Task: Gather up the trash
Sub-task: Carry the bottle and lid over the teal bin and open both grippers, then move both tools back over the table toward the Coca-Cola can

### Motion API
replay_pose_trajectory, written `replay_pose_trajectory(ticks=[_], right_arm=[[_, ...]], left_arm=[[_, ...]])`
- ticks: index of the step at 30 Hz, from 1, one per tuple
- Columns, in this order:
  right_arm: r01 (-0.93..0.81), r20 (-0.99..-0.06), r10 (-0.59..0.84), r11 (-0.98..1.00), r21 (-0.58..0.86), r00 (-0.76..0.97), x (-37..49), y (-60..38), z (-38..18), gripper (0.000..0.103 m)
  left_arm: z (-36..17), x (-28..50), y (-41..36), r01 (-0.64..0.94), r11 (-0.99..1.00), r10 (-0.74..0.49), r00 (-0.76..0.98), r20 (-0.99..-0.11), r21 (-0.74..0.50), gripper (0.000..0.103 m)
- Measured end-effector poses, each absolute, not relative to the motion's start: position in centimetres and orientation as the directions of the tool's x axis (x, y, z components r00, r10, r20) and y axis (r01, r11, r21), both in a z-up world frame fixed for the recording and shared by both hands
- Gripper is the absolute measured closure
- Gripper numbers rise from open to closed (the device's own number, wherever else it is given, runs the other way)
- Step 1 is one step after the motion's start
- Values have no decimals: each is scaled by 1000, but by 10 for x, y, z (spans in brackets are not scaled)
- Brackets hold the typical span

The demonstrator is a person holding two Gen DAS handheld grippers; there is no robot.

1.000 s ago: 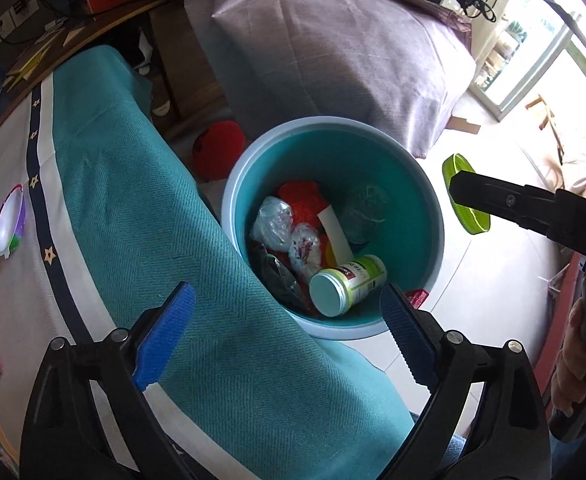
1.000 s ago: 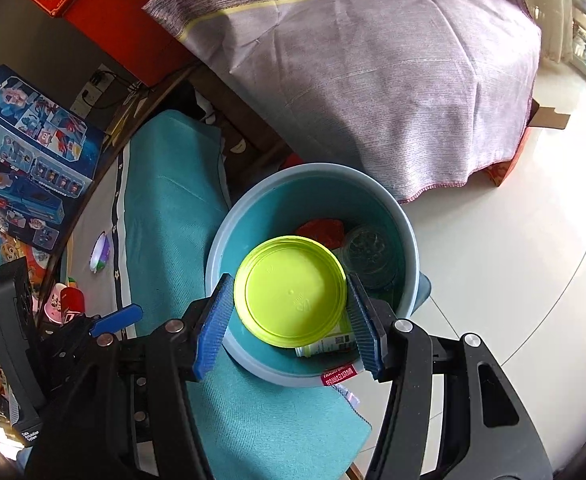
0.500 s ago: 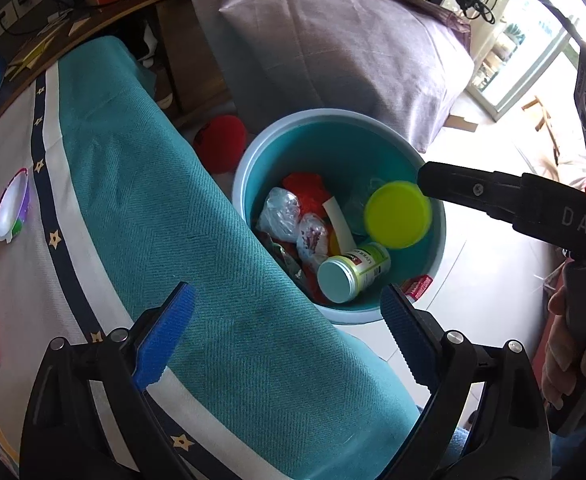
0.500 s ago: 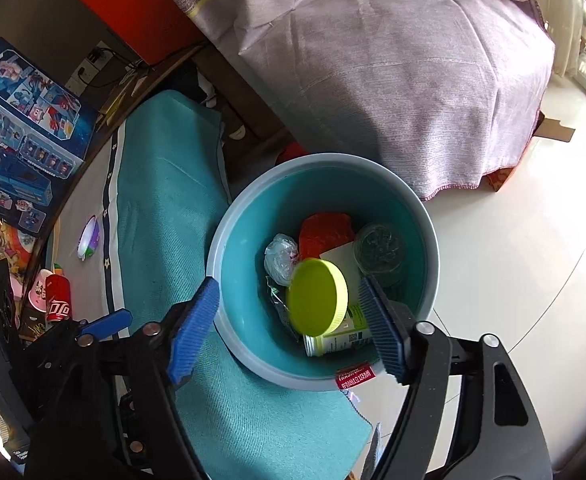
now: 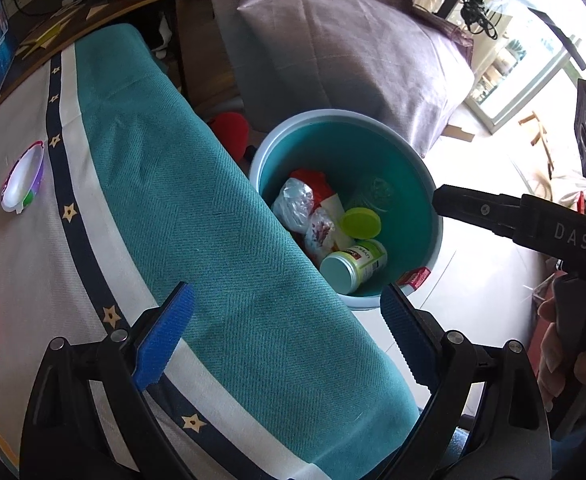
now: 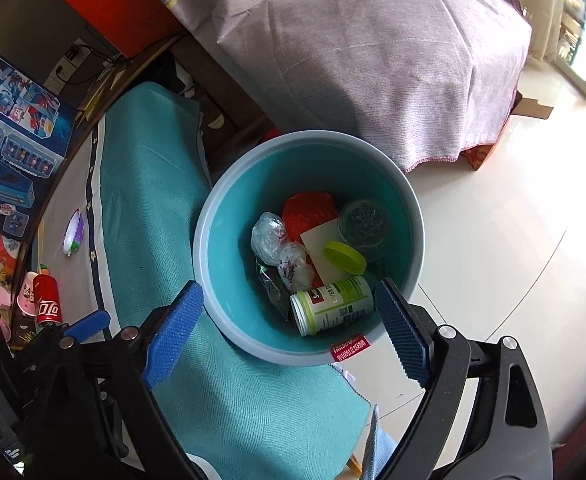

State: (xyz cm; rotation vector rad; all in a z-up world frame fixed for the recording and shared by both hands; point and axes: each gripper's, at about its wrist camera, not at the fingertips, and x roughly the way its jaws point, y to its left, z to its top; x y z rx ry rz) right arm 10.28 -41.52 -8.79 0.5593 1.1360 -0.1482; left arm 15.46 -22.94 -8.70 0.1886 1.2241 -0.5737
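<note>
While my right tongs [image 6: 287, 336] are opening, empty, above the teal bin [image 6: 213, 216], the green lid [image 6: 345, 257] lies inside it; my left tongs [image 5: 285, 340] stand apart, empty.

"DAS" in pale letters on the right gripper [image 5: 565, 236] arm. Bottle [image 6: 333, 304] in bin: "LIVER" partly legible. Red tag [image 6: 350, 348] on bin rim: Chinese chars, too small to read.

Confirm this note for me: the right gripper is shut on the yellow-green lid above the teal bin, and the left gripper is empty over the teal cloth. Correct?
Not quite. The right gripper holds nothing: its jaws are opening with only air between them. The yellow-green lid lies inside the teal bin among the trash, as the right wrist view shows. The rest stands: the left gripper is empty over the teal cloth.
</note>
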Motion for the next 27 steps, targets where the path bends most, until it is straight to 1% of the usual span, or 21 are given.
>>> replay_pose_trajectory(ticks=[9,16,27], right_arm=[[362,-891,160,872,329,426,98,-392,-77,19],[333,-897,170,887,320,409,103,-366,-74,19],[213,-911,196,934,286,362,127,-294,-70,19]], left_arm=[[-76,147,-208,487,854,-333,246,-910,-181,9],[-70,146,-175,442,876,-337,270,-902,-195,9],[-74,152,-100,308,923,-325,298,-898,-232,9]])
